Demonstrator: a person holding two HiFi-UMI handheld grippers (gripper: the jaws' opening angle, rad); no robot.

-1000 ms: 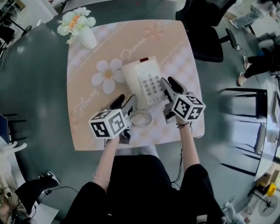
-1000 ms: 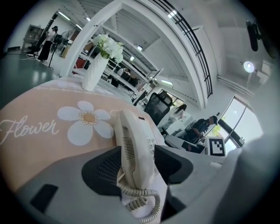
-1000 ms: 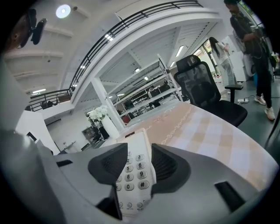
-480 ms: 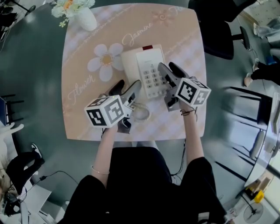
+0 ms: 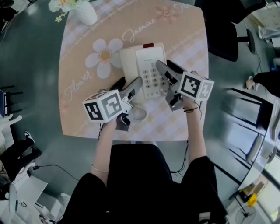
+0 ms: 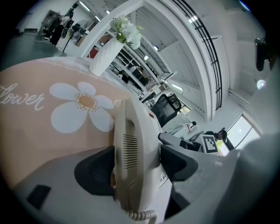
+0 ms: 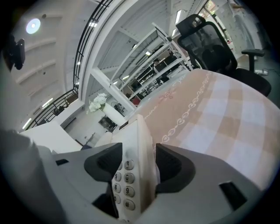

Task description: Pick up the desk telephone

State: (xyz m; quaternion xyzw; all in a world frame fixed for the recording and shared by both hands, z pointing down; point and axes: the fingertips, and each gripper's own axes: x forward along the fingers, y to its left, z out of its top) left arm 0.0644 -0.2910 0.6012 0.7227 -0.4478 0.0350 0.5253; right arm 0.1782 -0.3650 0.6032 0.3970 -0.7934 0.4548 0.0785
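A white desk telephone (image 5: pixel 146 72) lies on the pink flower-print cloth (image 5: pixel 83 113), its handset (image 5: pixel 127 61) along its left side and its keypad to the right. My left gripper (image 5: pixel 128 84) straddles the near end of the handset (image 6: pixel 131 131); its jaws are opening, one pad on each side of the handset and close against it. My right gripper (image 5: pixel 166 66) straddles the phone's right edge, one finger over the keypad (image 7: pixel 124 177), the other outside the casing with a small gap. The coiled cord (image 5: pixel 139 113) lies by the left gripper.
A white vase of flowers (image 5: pixel 83 11) stands at the cloth's far left corner. The cloth covers a dark grey table (image 5: pixel 35 65). A black office chair (image 5: pixel 223 30) stands beyond the table at the far right, and more chairs (image 5: pixel 249 118) stand at the right.
Both grippers have slid forward and lower onto the phone with jaws spread wider, the left round the handset and the right round the right edge. The phone has stayed put.
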